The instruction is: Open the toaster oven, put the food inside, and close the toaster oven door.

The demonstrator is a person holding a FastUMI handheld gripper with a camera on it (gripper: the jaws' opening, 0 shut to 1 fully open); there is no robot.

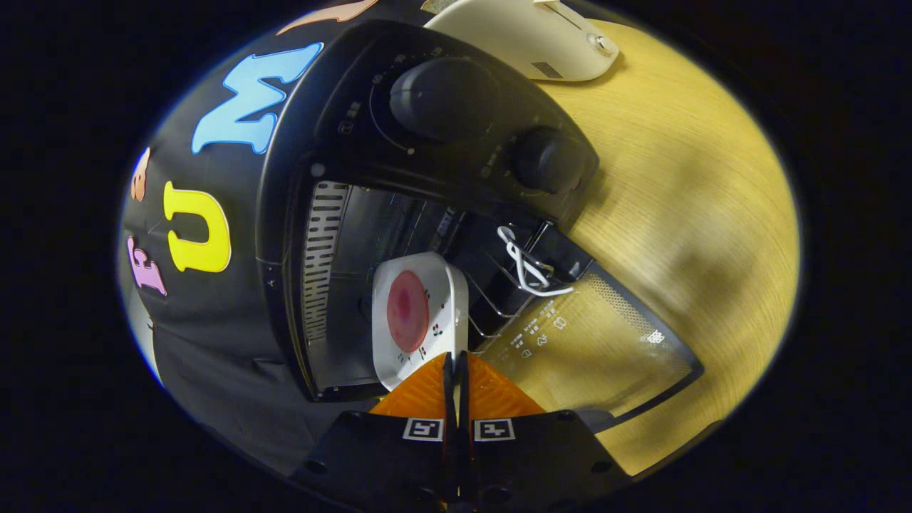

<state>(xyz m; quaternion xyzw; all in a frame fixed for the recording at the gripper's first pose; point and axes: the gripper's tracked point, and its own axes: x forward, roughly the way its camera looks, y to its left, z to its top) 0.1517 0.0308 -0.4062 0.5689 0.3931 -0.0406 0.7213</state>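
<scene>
- My tool (456, 370) is rolled well over to one side, so the whole scene looks tipped and the desk (684, 185) runs up the right.
- Its two fingers are drawn almost together, pinching the near edge of a white plate (419, 313); the gap between them is very narrow and the plate's rim sits in it.
- The plate carries a round pink-red piece of food (407, 311), with small printed marks near it on the plate face.
- The plate stands edge-on just ahead of the fingertips, at the mouth of the black toaster oven (370, 142), partly inside the open cavity.
- The oven door (598, 342) is swung fully down, its glass panel lying over the wooden desk to the right of the plate, with white printed symbols on the glass.
- A wire rack (491, 299) shows between the plate and the door hinge, and a white cord (527, 267) is looped at the hinge.
- Two dark knobs (438, 96) sit on the oven's control panel beyond the cavity.
- A cream-coloured appliance (534, 35) lies on the far part of the desk beyond the oven.
</scene>
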